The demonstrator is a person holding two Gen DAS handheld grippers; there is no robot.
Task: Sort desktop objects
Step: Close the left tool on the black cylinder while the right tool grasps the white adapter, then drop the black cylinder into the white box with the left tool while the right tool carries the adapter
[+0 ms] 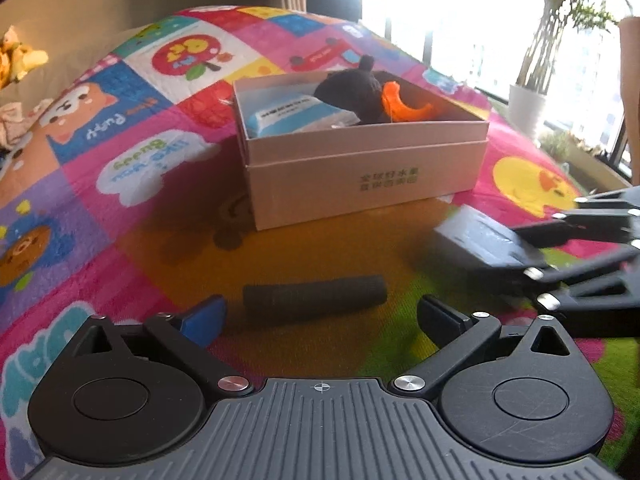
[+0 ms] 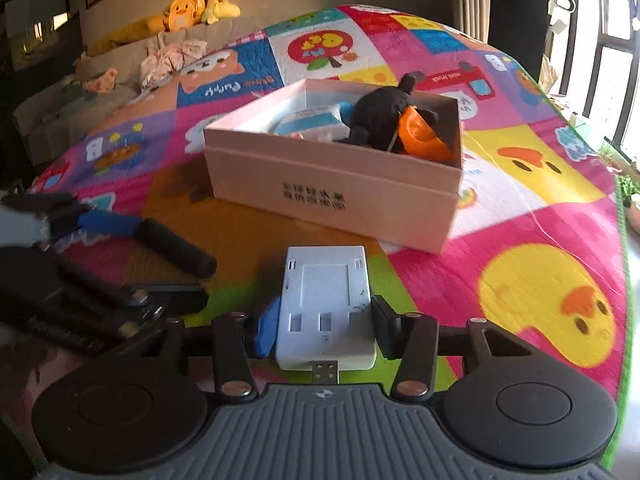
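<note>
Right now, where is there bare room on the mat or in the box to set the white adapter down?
The mat is bare right of the box, over the duck prints. Inside, the near-left corner looks free. Crowded: the black plush and orange piece at the right end, and the black cylinder in front of the left gripper.

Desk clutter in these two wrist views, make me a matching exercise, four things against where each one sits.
Things:
1. black cylinder
2. white adapter
3. black plush toy
4. yellow plush toys

Places:
A. inside the cardboard box
B. between the right gripper jaws
C. on the sofa in the background
D. lying on the play mat, ahead of the open left gripper

Pairs: 1-D, 2-B, 3-A, 4-C
</note>
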